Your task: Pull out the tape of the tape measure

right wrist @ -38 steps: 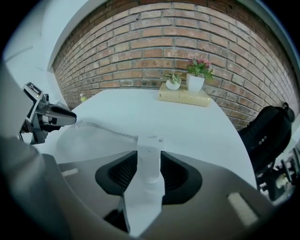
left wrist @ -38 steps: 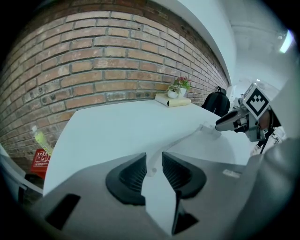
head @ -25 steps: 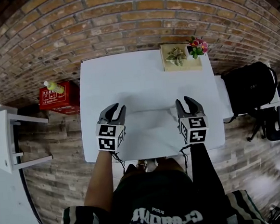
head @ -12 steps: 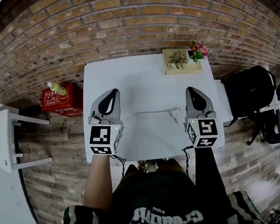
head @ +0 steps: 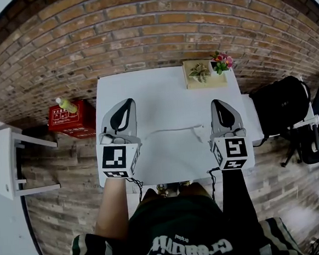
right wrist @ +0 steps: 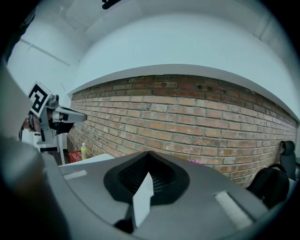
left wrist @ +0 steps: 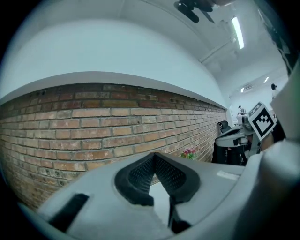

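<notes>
Left gripper (head: 128, 102), right gripper (head: 217, 102) risen; tape (head: 173, 129) lies left-right

tape measure case (head: 199, 132): small, whitish, hard to make out, lying on white table (head: 162, 91)
tape (head: 171, 130): thin pale strip, extended leftward from case, flat

Overhead head view; gripper views face brick wall (left wrist: 93, 122).
</notes>
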A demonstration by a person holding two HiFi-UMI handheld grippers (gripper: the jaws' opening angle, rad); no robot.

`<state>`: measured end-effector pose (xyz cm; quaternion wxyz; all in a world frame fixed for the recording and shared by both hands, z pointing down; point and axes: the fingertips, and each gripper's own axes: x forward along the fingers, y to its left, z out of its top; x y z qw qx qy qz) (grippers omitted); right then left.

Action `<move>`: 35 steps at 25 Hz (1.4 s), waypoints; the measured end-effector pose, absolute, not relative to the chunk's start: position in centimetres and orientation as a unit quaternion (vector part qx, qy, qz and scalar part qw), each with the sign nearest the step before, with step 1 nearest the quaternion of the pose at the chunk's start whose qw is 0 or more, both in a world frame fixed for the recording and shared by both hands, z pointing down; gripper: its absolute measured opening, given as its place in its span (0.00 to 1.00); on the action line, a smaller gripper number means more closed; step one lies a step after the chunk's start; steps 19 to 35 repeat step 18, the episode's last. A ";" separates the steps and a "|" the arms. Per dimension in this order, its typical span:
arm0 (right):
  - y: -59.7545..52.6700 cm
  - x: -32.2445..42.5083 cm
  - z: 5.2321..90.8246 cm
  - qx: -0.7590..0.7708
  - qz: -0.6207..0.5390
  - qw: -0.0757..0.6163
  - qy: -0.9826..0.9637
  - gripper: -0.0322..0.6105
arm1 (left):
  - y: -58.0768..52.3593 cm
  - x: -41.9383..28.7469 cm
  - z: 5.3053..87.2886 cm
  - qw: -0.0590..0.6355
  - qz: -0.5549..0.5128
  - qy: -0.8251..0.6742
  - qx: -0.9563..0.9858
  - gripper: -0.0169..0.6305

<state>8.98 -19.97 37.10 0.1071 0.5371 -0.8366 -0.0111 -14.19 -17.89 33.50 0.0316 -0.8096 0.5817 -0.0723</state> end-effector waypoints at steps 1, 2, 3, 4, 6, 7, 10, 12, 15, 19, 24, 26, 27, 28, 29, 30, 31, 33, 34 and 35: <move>-19.9 8.9 37.1 0.535 -0.012 0.107 -0.838 0.07 | -17.9 -14.1 33.4 0.032 -0.071 0.581 -0.810 0.04; -19.7 8.9 37.1 0.534 -0.013 0.107 -0.839 0.07 | -17.8 -14.0 33.3 0.032 -0.069 0.580 -0.811 0.04; -19.6 8.9 37.0 0.534 -0.014 0.107 -0.839 0.07 | -17.7 -13.8 33.2 0.033 -0.068 0.578 -0.812 0.04; -19.5 9.0 37.0 0.534 -0.014 0.106 -0.839 0.07 | -17.7 -13.7 33.1 0.034 -0.068 0.578 -0.813 0.04; -19.4 9.2 36.8 0.537 -0.014 0.104 -0.837 0.07 | -17.6 -13.5 32.9 0.036 -0.067 0.576 -0.814 0.04; -19.3 9.3 36.7 0.538 -0.015 0.101 -0.837 0.07 | -17.5 -13.4 32.7 0.038 -0.066 0.576 -0.814 0.04; -19.2 9.5 36.3 0.539 -0.017 0.096 -0.837 0.07 | -17.5 -13.1 32.5 0.044 -0.067 0.576 -0.814 0.04; -19.0 9.5 36.3 0.539 -0.019 0.095 -0.837 0.07 | -17.4 -13.0 32.6 0.044 -0.067 0.575 -0.814 0.04; -18.9 9.4 36.3 0.538 -0.019 0.095 -0.837 0.07 | -17.3 -12.8 32.6 0.045 -0.067 0.574 -0.815 0.04; -18.8 9.5 36.5 0.538 -0.017 0.097 -0.837 0.07 | -17.2 -12.7 32.7 0.045 -0.067 0.573 -0.815 0.04; -18.8 9.5 36.5 0.538 -0.017 0.097 -0.837 0.07 | -17.2 -12.7 32.7 0.045 -0.067 0.573 -0.815 0.04; -18.8 9.5 36.5 0.538 -0.017 0.097 -0.837 0.07 | -17.2 -12.7 32.7 0.045 -0.067 0.573 -0.815 0.04; -18.8 9.5 36.5 0.538 -0.017 0.097 -0.837 0.07 | -17.2 -12.7 32.7 0.045 -0.067 0.573 -0.815 0.04; -18.8 9.5 36.5 0.538 -0.017 0.097 -0.837 0.07 | -17.2 -12.7 32.7 0.045 -0.067 0.573 -0.815 0.04; -18.8 9.5 36.5 0.538 -0.017 0.097 -0.837 0.07 | -17.2 -12.7 32.7 0.045 -0.067 0.573 -0.815 0.04; -18.8 9.5 36.5 0.538 -0.017 0.097 -0.837 0.07 | -17.2 -12.7 32.7 0.045 -0.067 0.573 -0.815 0.04; -18.8 9.5 36.5 0.538 -0.017 0.097 -0.837 0.07 | -17.2 -12.7 32.7 0.045 -0.067 0.573 -0.815 0.04; -18.8 9.5 36.5 0.538 -0.017 0.097 -0.837 0.07 | -17.2 -12.7 32.7 0.045 -0.067 0.573 -0.815 0.04; -18.8 9.5 36.5 0.538 -0.017 0.097 -0.837 0.07 | -17.2 -12.7 32.7 0.045 -0.067 0.573 -0.815 0.04; -18.8 9.5 36.5 0.538 -0.017 0.097 -0.837 0.07 | -17.2 -12.7 32.7 0.045 -0.067 0.573 -0.815 0.04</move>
